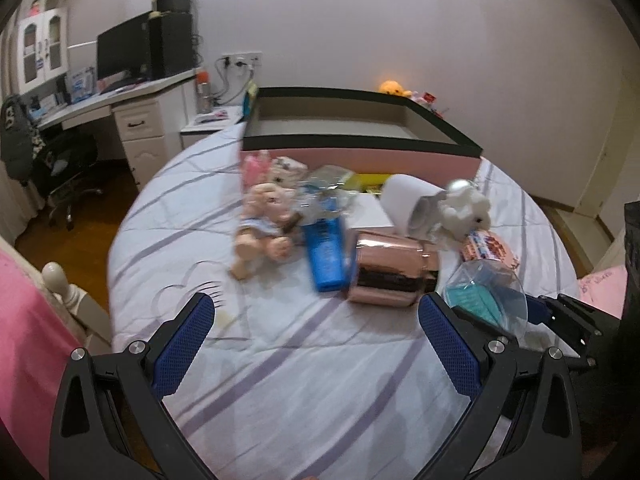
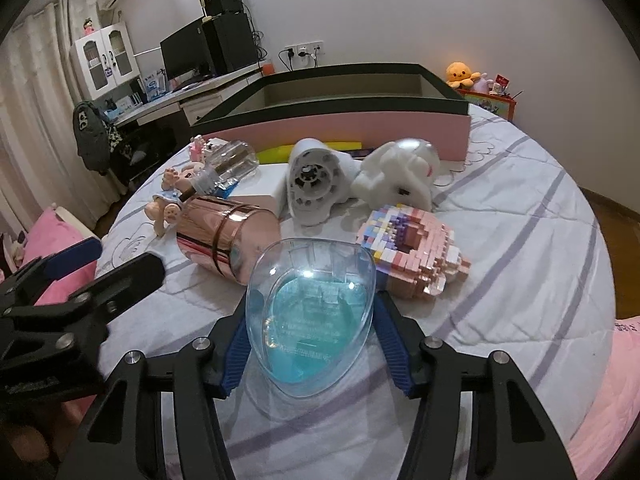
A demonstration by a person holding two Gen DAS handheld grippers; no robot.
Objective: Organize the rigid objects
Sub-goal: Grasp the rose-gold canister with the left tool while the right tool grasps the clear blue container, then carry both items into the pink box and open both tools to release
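Note:
My right gripper (image 2: 310, 320) is shut on a clear egg-shaped plastic case with a teal insert (image 2: 310, 312), held above the bed; the case also shows in the left wrist view (image 1: 486, 296). My left gripper (image 1: 316, 344) is open and empty over the striped bedsheet, just in front of the pile. The pile holds a rose-gold metal cup (image 1: 386, 272) on its side, a blue box (image 1: 326, 256), a pig doll (image 1: 264, 220), a white cylinder device (image 2: 310, 184), a white toy (image 2: 400, 176), a pink brick model (image 2: 412, 252) and a clear bottle (image 2: 228, 164).
A large open box with a dark rim and pink side (image 1: 360, 152) stands behind the pile; it also shows in the right wrist view (image 2: 360, 124). A desk with a monitor (image 1: 124, 48) and a chair are at the left. A pink pillow (image 2: 52, 248) lies at the bed's left.

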